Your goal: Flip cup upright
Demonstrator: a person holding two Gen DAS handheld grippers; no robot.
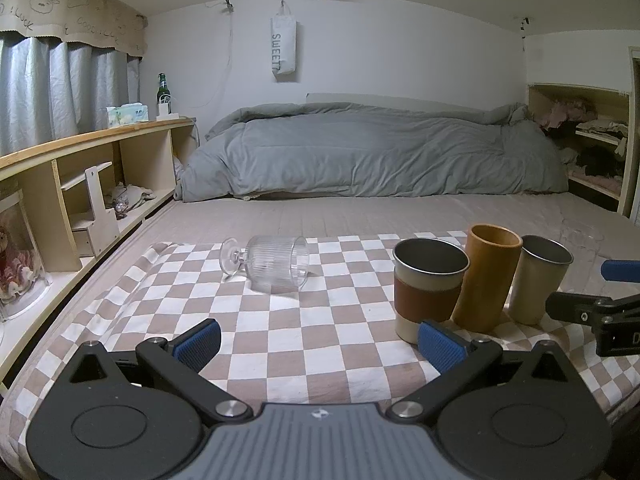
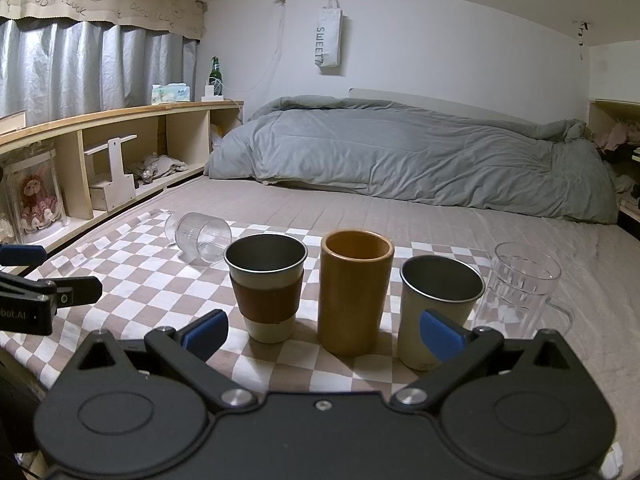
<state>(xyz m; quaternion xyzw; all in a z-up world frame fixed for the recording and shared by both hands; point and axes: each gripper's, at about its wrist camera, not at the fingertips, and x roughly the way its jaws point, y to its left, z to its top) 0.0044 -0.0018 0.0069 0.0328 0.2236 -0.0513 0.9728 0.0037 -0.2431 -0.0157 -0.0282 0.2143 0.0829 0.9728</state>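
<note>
Your left gripper (image 1: 318, 344) and right gripper (image 2: 323, 334) both gape wide, holding nothing. The ribbed glass cup (image 1: 276, 264) lies on its side on the checkered cloth (image 1: 320, 344), left of the sleeved cup (image 1: 430, 284), possibly resting on its handle.

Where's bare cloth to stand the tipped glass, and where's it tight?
Free: checkered cloth between the left gripper and the tipped ribbed glass, and left of the glass toward the shelf. Crowded: the right side, where the sleeved cup, orange tumbler, steel cup and clear mug stand in a tight row.
</note>
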